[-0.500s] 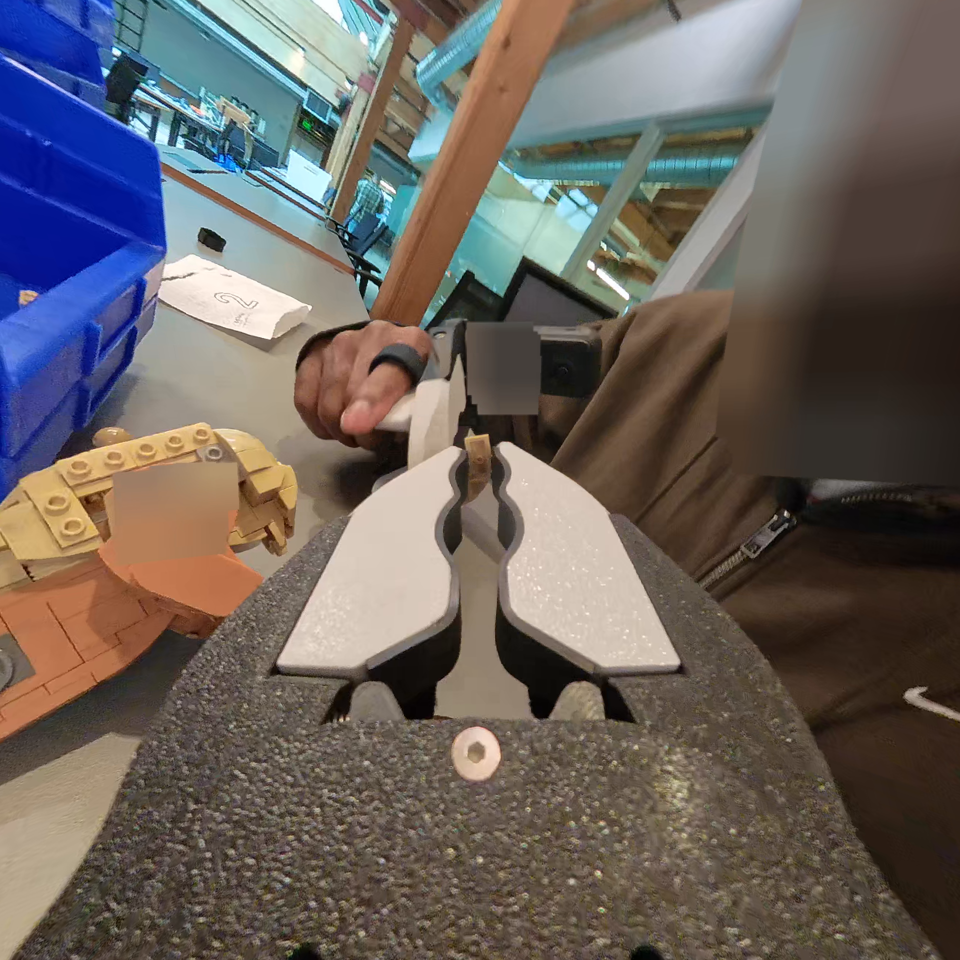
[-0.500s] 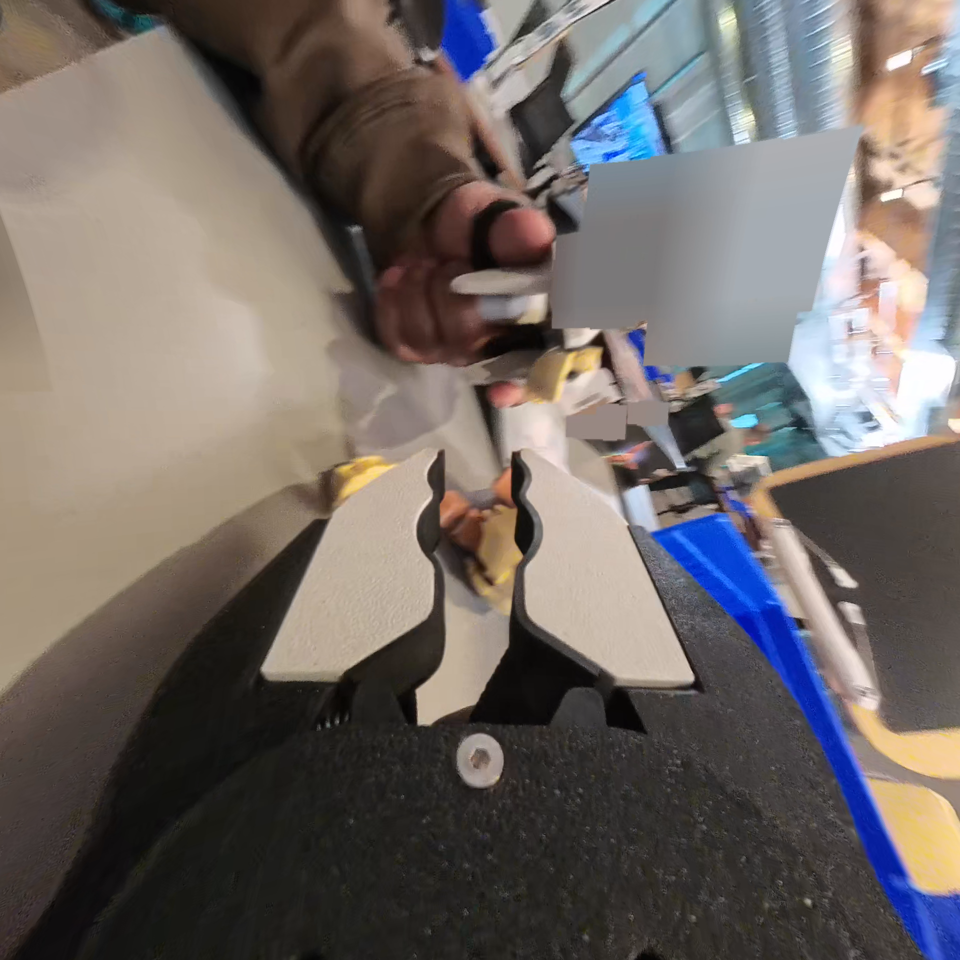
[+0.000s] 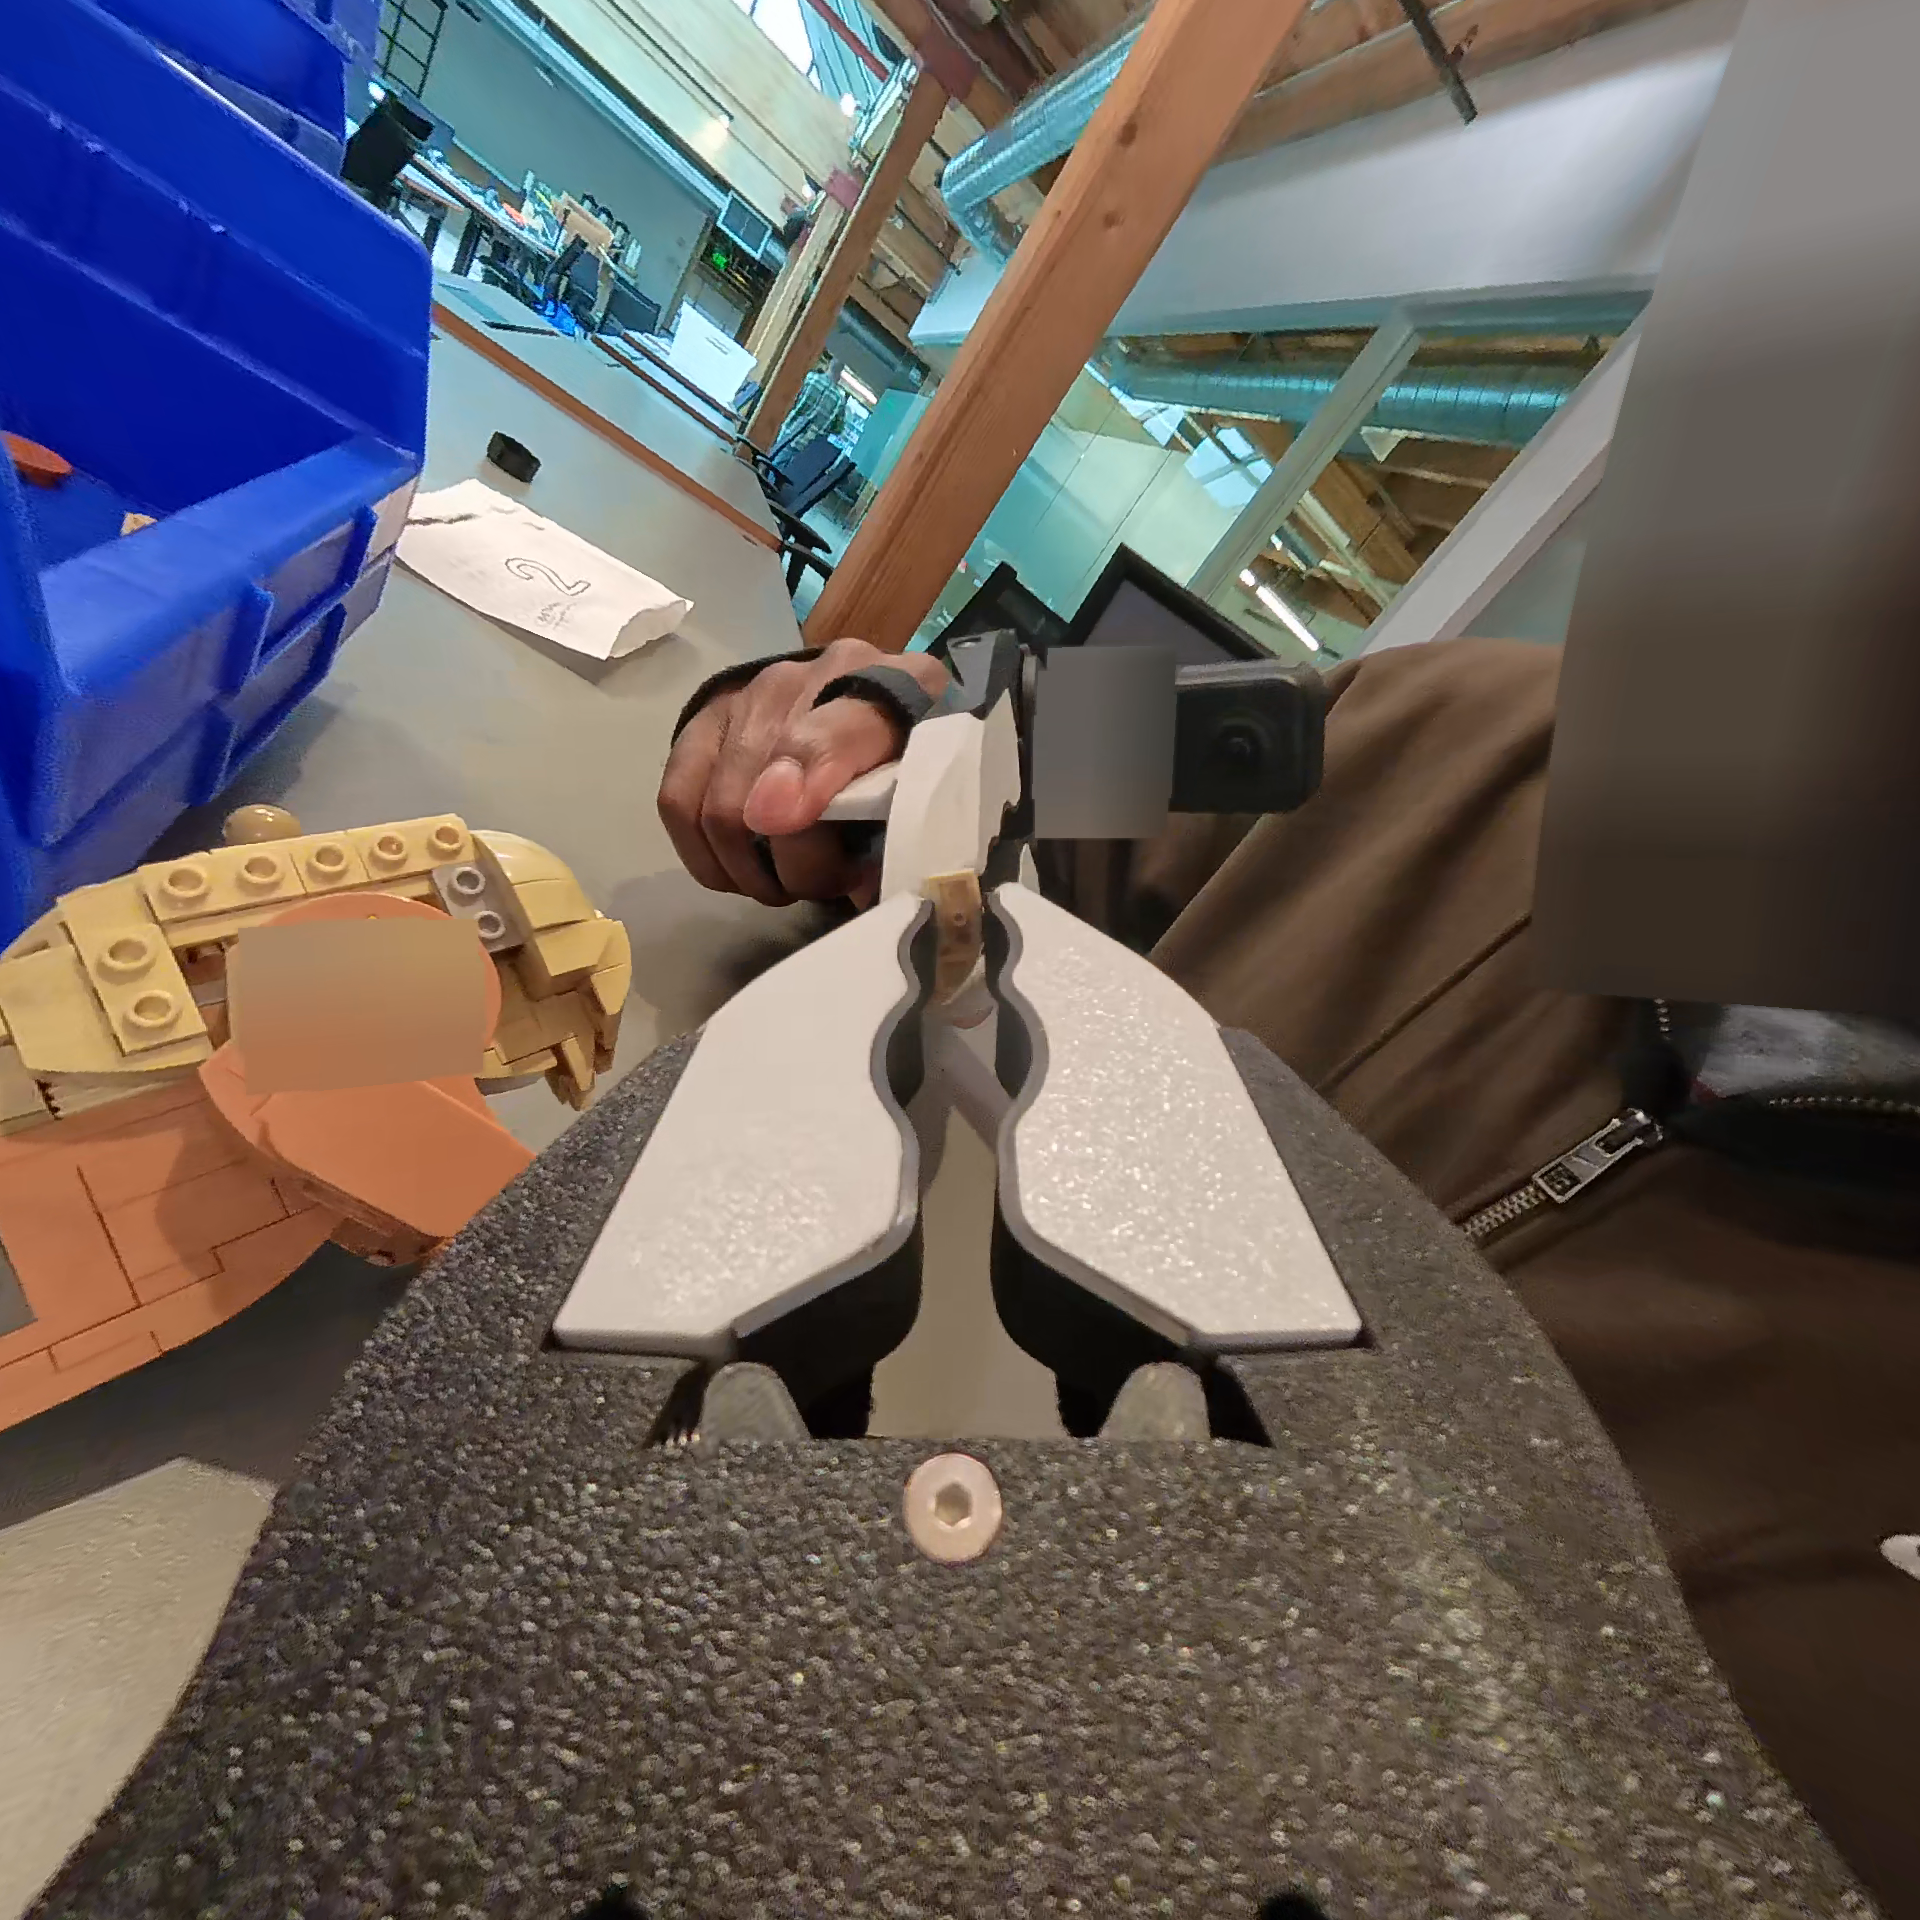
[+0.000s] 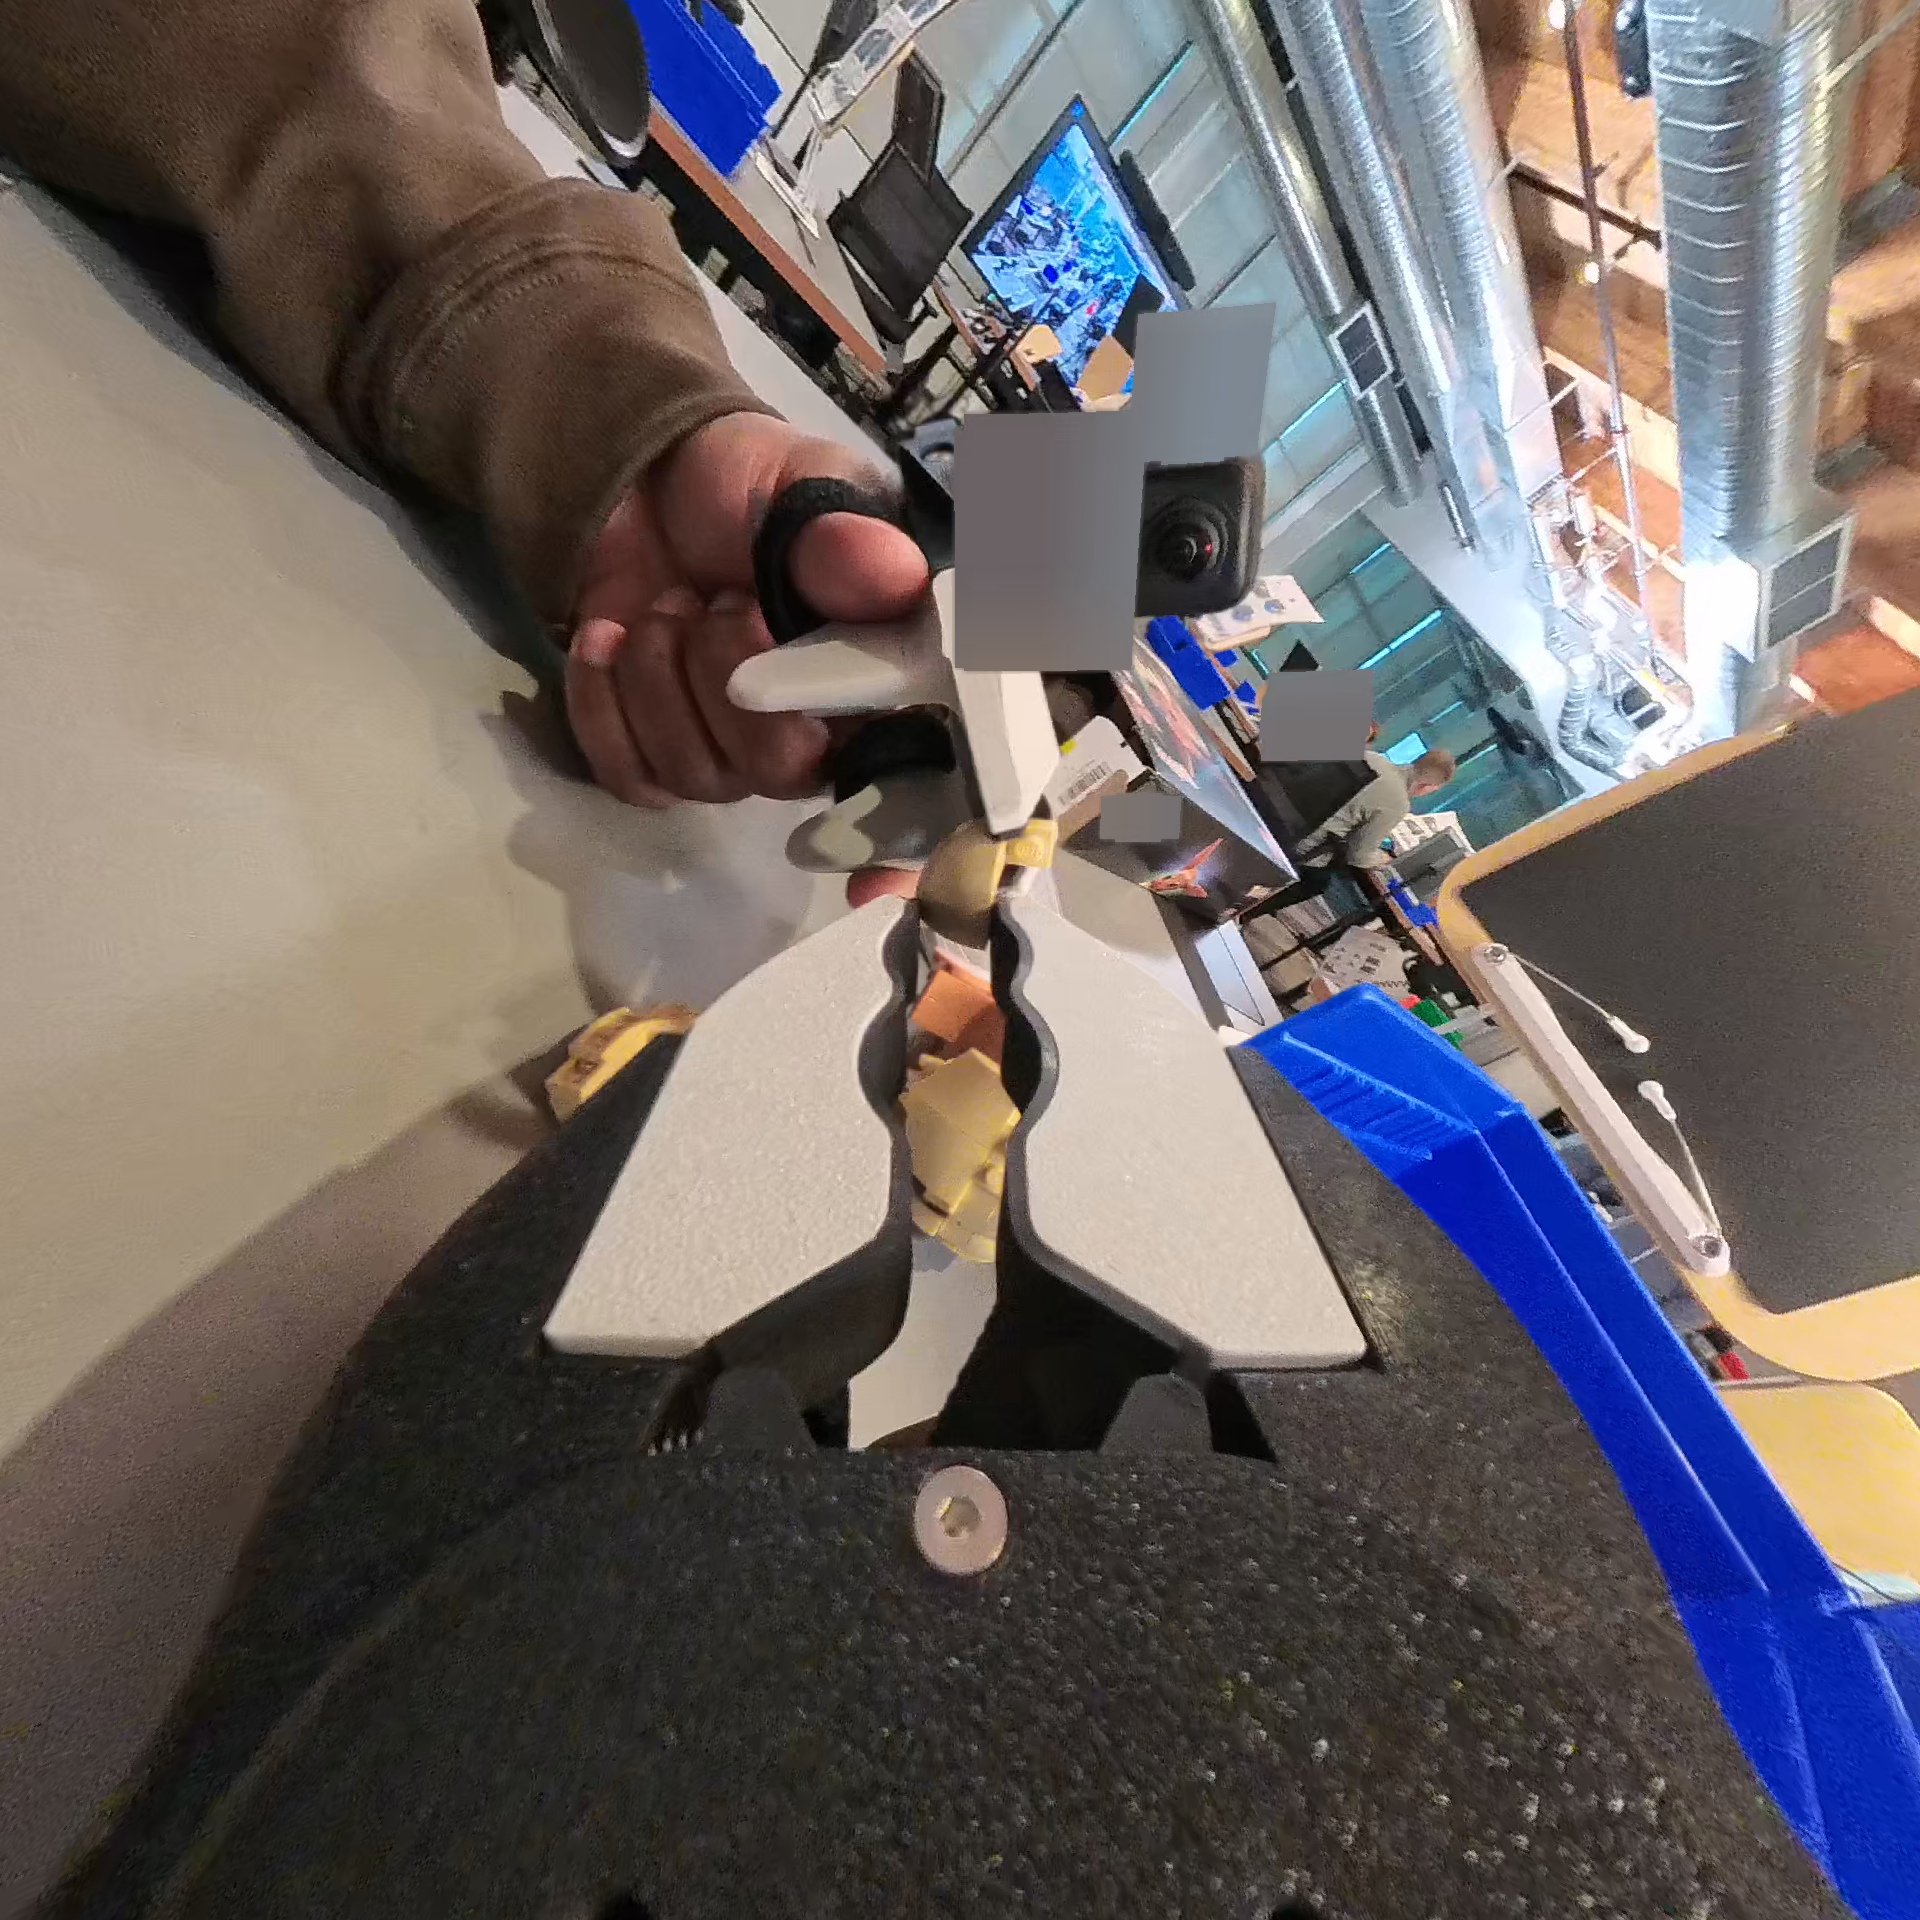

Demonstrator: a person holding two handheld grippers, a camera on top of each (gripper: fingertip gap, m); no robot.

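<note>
Left gripper point(image 3: 954, 914): jaws nearly closed, pads pressed on a small tan brick piece point(image 3: 954, 930) held upright at the fingertips; the piece stood raised above the grey table point(image 3: 540, 717), not resting on it. Right gripper point(image 4: 956, 914): jaws narrowly apart, tips closed around a rounded olive-tan piece point(image 4: 961, 883) joined to a small yellow studded brick point(image 4: 1034, 850); the left gripper's white fingers point(image 4: 1003, 748) met that same cluster from above, so both tools bore on one small assembly. Beyond the tips, in each view, a hand point(image 3: 779, 779) gripped the opposite tool's handle, with a brown sleeve point(image 4: 499, 312) behind. To the left on the table lay a tan-and-orange brick model point(image 3: 312, 997), well apart from the fingertips; behind it a blue bin point(image 3: 208, 312); farther off a sheet of paper point(image 3: 540, 582). Handling, by judgement: the piece seemed light, rigid and smooth-faced, likely to twist or pop out under a skewed squeeze; flat opposite sides appeared the surest hold; the stud joint probably needed a straight, firm press.
</note>
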